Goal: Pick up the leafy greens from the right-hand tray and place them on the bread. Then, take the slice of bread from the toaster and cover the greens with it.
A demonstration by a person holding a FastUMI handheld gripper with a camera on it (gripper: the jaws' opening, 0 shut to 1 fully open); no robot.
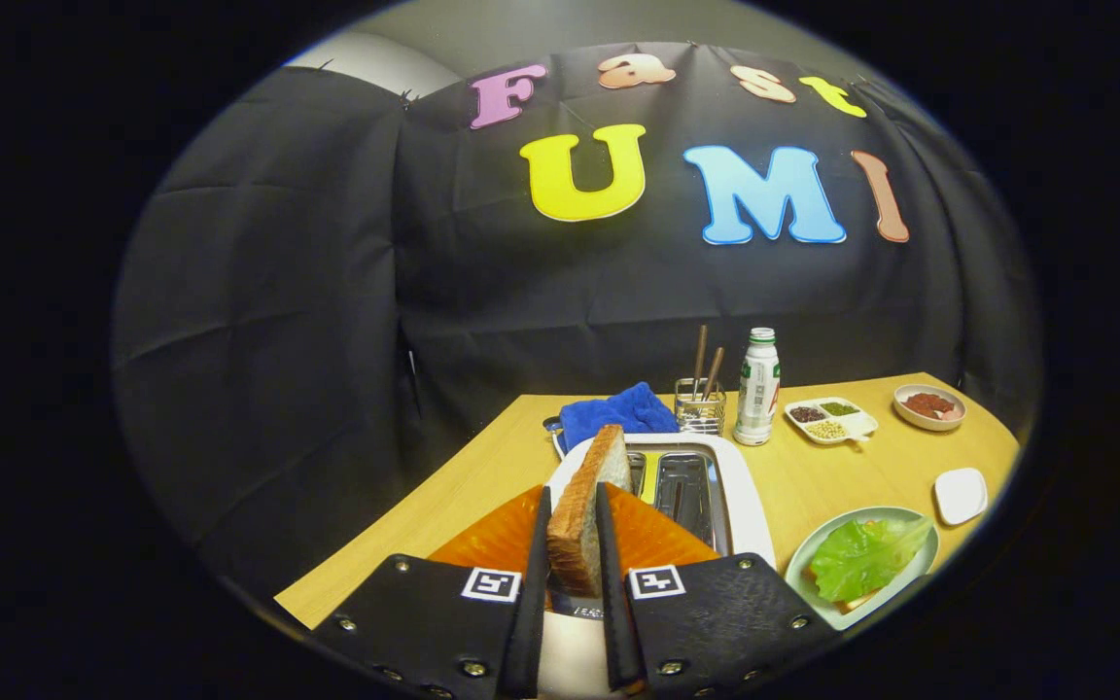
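Here jaws grip bread slice above toaster on wooden table.

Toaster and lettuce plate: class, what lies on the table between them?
Nothing: in the gripper view, bare table separates the toaster from the plate of lettuce. The gripper grips the bread.

The tool is built from two broad, flat plates with a pebbled, leather-like texture, one on each side of a narrow central gap. Each plate carries a small square white tag printed with a blocky black pattern, set at its inner upper corner next to the gap. Round metal screws dot the plates along their outer and lower edges. From the plates two long, thin fingers run forward, standing edge-on and nearly parallel.
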